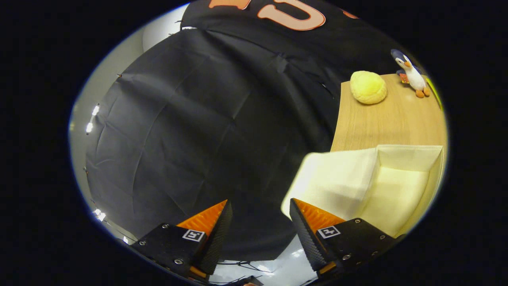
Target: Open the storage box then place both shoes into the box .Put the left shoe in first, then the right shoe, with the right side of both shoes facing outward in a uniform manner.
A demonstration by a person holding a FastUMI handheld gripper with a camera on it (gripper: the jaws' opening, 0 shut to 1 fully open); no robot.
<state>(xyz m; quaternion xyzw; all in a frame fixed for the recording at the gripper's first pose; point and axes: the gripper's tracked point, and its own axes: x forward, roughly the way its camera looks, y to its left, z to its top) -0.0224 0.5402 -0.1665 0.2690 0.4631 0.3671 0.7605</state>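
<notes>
The cream storage box point(401, 186) stands on the wooden table point(377, 123), just beyond my right finger. Its lid flap point(337, 178) is folded back and hangs toward the black cloth, so the box's inside is in view, with nothing in the part I can see. My gripper point(260, 206) is open with nothing between its fingers, and it is tilted, looking mostly at the cloth wall. The right finger point(313, 222) overlaps the lower corner of the lid flap; I cannot tell whether it touches it.
A yellow plush bun point(368, 87) and a small penguin toy point(412, 73) rest on the table's far end, beyond the box. The black cloth wall point(198, 139) stands ahead of the fingers, with grey floor and light spots past its side.
</notes>
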